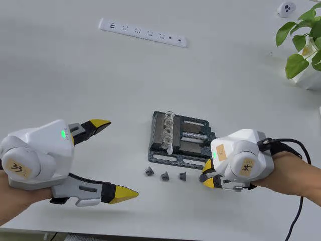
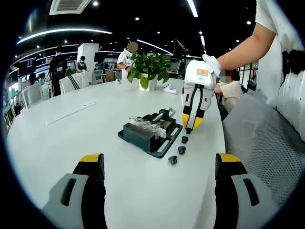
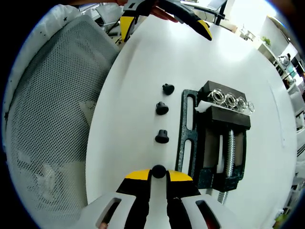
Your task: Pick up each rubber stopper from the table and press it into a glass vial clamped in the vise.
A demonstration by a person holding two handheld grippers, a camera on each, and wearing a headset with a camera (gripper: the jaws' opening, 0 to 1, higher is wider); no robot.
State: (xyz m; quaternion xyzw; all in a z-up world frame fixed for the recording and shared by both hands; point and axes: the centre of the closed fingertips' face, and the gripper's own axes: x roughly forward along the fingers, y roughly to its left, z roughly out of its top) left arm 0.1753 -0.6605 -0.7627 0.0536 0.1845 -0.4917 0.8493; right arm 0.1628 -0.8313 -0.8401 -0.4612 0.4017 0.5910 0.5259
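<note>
On the white tabletop [image 1: 75,75], the vise [image 1: 185,148] sits toward the near edge with a row of glass vials [image 1: 169,130] clamped upright. Their mouths all look open, so I judge that no stopper is seated yet. The left claw [image 1: 113,157] hangs spread wide and empty, farther along the near edge toward the left. The right claw [image 3: 158,176] is nearly closed, pinching one rubber stopper [image 3: 158,170] at its tips. Three loose stoppers [image 1: 164,175] lie in a row between the vise and the near edge.

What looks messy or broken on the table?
Nothing stands out. The glass vials stand upright in the vise, three rubber stoppers sit in a row beside it, and the right claw is shut on a fourth stopper.
</note>
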